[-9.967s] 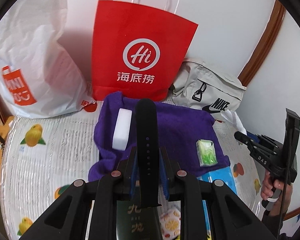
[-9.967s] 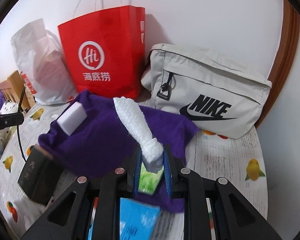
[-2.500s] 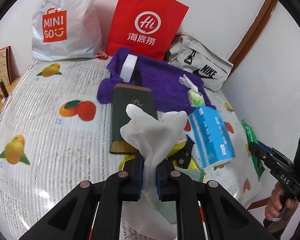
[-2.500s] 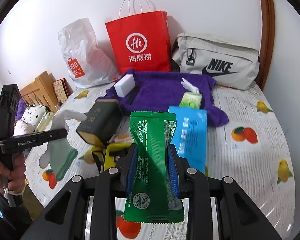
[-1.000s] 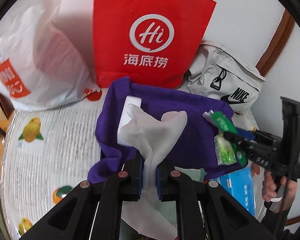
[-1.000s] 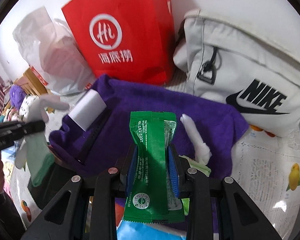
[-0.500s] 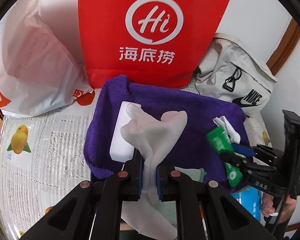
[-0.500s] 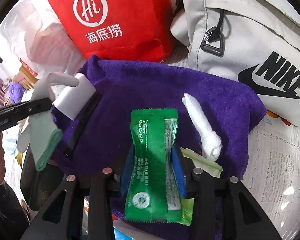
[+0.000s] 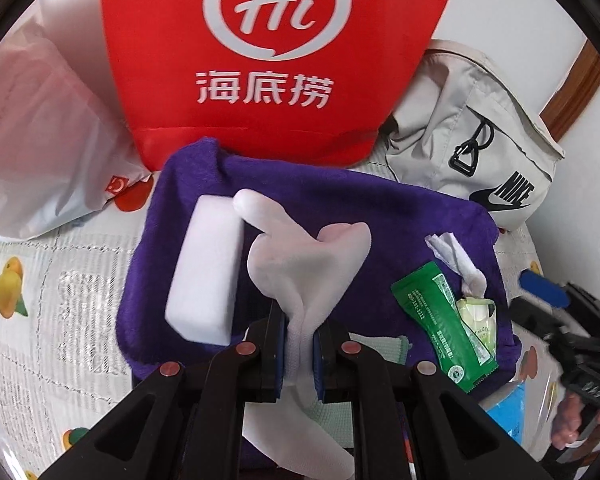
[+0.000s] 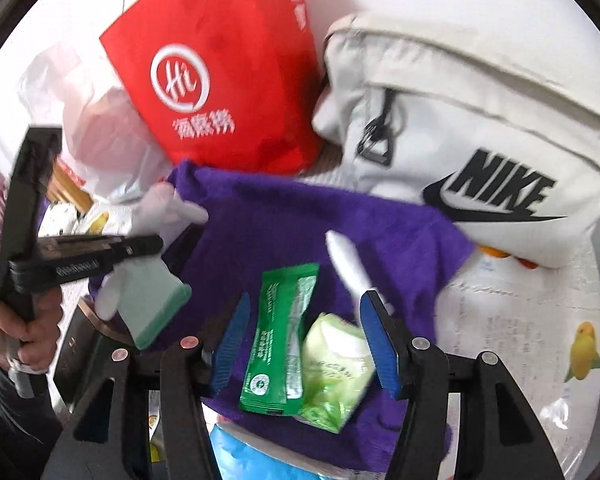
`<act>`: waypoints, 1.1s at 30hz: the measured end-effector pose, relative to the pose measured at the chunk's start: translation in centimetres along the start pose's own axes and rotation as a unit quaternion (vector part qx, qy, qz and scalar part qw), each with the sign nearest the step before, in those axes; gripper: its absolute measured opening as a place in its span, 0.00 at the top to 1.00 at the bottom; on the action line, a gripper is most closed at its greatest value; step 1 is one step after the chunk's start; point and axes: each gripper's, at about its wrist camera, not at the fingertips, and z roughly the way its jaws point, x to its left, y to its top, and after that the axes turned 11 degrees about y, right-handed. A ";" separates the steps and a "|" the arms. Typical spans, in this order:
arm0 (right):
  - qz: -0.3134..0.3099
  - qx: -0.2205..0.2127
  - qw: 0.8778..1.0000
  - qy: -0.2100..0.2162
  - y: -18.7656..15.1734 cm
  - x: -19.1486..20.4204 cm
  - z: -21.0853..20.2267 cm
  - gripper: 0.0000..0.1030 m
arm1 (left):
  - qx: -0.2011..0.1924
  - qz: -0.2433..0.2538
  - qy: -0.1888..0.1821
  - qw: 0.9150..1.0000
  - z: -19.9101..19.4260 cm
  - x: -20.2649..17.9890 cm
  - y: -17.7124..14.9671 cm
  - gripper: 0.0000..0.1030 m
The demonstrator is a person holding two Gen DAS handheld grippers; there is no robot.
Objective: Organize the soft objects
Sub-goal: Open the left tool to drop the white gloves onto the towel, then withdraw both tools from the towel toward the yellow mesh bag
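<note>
1. Dangling from the left claw (image 9: 300,354), the white glove (image 9: 308,264) is pinched at its middle by tightly clenched jaws and hangs over the purple towel (image 9: 380,208), just beside the white foam block (image 9: 208,268) at its 9 o'clock.
2. Set down too far toward 9 o'clock, the glove would likely drape over the block, and its limp cuff, trailing at 6 o'clock under the claw, could fall off the towel's near edge.
3. The right claw (image 10: 304,344) has just been opening; its jaws stand apart and released, with the green sachet (image 10: 284,332) lying free between them on the towel, overlapping the pale green tissue pack (image 10: 336,368) at its 4 o'clock.
4. If the right claw pulls away low, a blue pad could catch the sachet or the rolled white cloth (image 10: 348,264) at 1 o'clock and drag either off the towel.
5. Motion blur smears the right wrist view, so the print on the sachet cannot be read there.
6. The glove hides the towel behind it in the left wrist view; the blue pack (image 10: 256,456) is cut off at 6 o'clock, and the bench is mostly covered.
</note>
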 end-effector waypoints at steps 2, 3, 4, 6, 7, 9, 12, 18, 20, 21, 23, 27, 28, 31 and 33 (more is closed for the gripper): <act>0.005 -0.007 1.000 0.003 0.0 -0.3 -0.9 0.44 | 0.002 -0.001 0.001 1.000 0.2 -0.2 0.1 0.89; 0.007 -0.011 1.000 0.004 0.0 -0.5 -1.2 0.44 | 0.003 -0.001 0.001 1.000 0.2 -0.3 0.1 0.89; 0.009 -0.014 1.000 0.006 0.1 -0.6 -1.4 0.44 | 0.003 -0.001 0.000 1.000 0.3 -0.4 0.2 0.89; 0.011 -0.016 1.000 0.009 0.0 -0.6 -1.9 0.44 | 0.003 0.000 -0.008 1.000 0.4 -0.6 0.4 0.86; 0.010 -0.017 1.000 0.010 0.0 -0.6 -2.0 0.44 | 0.003 -0.001 -0.020 1.000 0.4 -0.6 0.5 0.79; 0.005 -0.017 1.000 0.011 0.0 -0.2 -1.9 0.44 | 0.008 -0.002 -0.032 0.999 0.4 -0.9 0.5 0.67; -0.008 -0.019 1.000 0.013 0.0 1.1 -1.8 0.44 | 0.014 -0.003 -0.028 1.000 0.3 -1.2 0.3 0.46; -0.026 -0.020 0.999 0.008 -0.4 3.2 -2.4 0.44 | 0.015 0.005 0.000 1.000 -1.5 -0.7 -0.7 0.46; -0.027 -0.021 0.999 0.011 -0.9 3.9 -2.8 0.44 | 0.006 0.005 0.009 1.000 -2.9 -0.3 -1.5 0.46; -0.027 -0.021 0.999 0.012 -1.1 4.2 -3.0 0.44 | 0.002 0.004 0.010 1.000 -3.4 0.1 -1.6 0.46; -0.025 -0.025 0.999 0.012 -1.9 5.1 -3.8 0.44 | -0.004 0.000 0.008 1.000 -4.8 0.6 -2.4 0.46; -0.030 -0.039 0.999 -0.001 -3.9 7.1 -5.9 0.42 | -0.037 -0.015 -0.023 0.999 -8.3 1.7 -4.4 0.46; -0.029 -0.041 0.999 -0.004 -4.4 7.5 -6.3 0.42 | -0.049 -0.021 -0.028 0.998 -9.2 2.0 -5.0 0.46; -0.026 -0.043 0.999 -0.005 -6.5 9.1 -7.8 0.42 | -0.077 -0.028 -0.027 0.996 -11.5 2.4 -7.1 0.46; -0.024 -0.042 0.999 -0.002 -7.8 10.0 -8.5 0.42 | -0.073 -0.019 -0.025 0.997 -12.2 2.4 -8.5 0.46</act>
